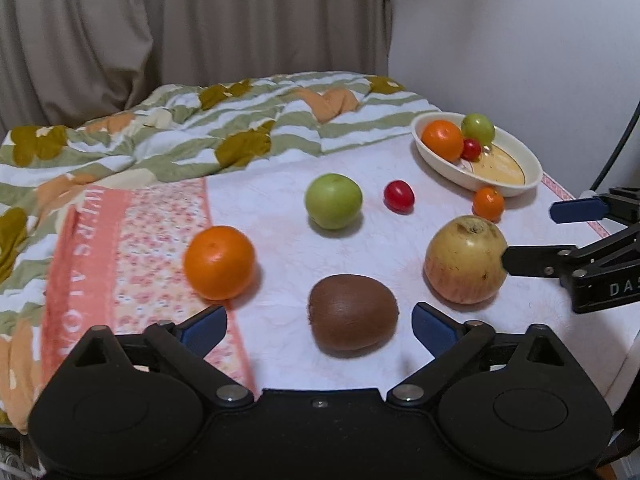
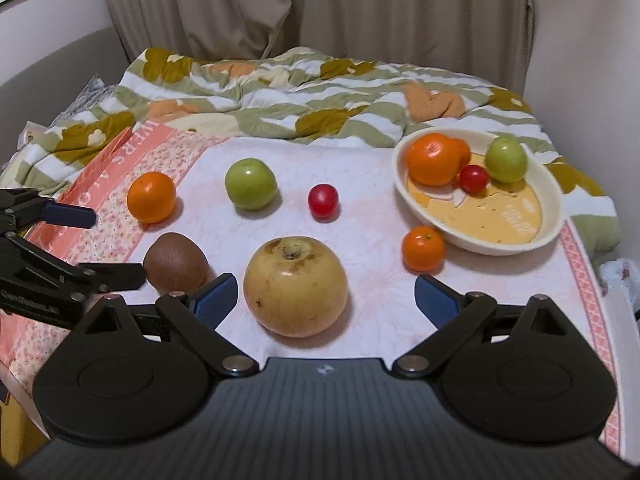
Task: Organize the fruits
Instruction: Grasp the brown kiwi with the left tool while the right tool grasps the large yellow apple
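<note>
Left claw (image 1: 320,326): spread wide, holding nothing; the kiwi (image 1: 353,311) lies between its blue fingertips (image 1: 208,328) without touching either.
Right claw (image 2: 325,300): spread wide, holding nothing; the large yellow apple (image 2: 296,286) sits between its fingertips (image 2: 434,302), nearer the left one, no contact visible.
Support surface: a bed covered by a white and pink cloth (image 1: 280,216), with a striped leaf-print blanket (image 1: 168,136) bunched along the far edge.
Bowl (image 2: 554,200): cream oval dish near the far right corner of the cloth; it contains an orange (image 2: 434,159), a small green fruit (image 2: 506,159) and a red cherry tomato (image 2: 474,178), all grouped at its far end.
Small orange (image 2: 423,249): on the cloth, just beside the near rim of the bowl, outside it.
Loose red tomato (image 2: 323,201): on the cloth, between the green apple (image 2: 251,184) and the bowl.
Loose orange (image 2: 151,197): toward the left edge of the cloth, beyond the kiwi.
Backdrop: beige curtain (image 2: 320,12) behind the bed.
</note>
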Demonstrator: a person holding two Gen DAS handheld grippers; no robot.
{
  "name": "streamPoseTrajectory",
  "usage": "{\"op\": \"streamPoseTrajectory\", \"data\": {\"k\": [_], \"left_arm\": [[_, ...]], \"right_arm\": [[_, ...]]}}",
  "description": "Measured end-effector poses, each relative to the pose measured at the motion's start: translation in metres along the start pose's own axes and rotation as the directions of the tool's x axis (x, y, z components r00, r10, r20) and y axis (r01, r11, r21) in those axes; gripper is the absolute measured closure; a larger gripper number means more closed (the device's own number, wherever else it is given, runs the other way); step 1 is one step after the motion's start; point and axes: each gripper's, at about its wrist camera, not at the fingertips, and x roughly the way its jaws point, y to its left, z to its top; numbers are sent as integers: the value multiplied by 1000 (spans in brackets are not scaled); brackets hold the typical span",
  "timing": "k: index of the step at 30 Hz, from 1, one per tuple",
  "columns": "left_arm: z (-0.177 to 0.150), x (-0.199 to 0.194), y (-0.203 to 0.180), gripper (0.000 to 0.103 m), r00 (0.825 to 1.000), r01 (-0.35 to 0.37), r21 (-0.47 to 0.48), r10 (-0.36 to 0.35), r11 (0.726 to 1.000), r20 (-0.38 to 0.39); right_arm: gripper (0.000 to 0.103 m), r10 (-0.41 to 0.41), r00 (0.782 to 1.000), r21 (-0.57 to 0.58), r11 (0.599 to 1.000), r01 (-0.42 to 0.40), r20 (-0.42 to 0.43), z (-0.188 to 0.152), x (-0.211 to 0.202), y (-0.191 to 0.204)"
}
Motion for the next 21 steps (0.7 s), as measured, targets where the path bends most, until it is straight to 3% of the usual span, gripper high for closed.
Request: {"op": "streamPoseTrajectory", "data": {"k": [7,10,21], "left_arm": [[6,36,-15,15,998,15,19,-13,1000,-64],[5,46,-18,32,996,25,28,-23,999,-89],[4,47,-19,35,995,26,24,-23,999,-97]], "right_arm": [[0,48,998,1,999,-48,-47,3,25,-2],[0,60,997,1,998,-61,-55,5,29,-3],[3,93,992,-8,996,-94,-83,4,41,-3]]}}
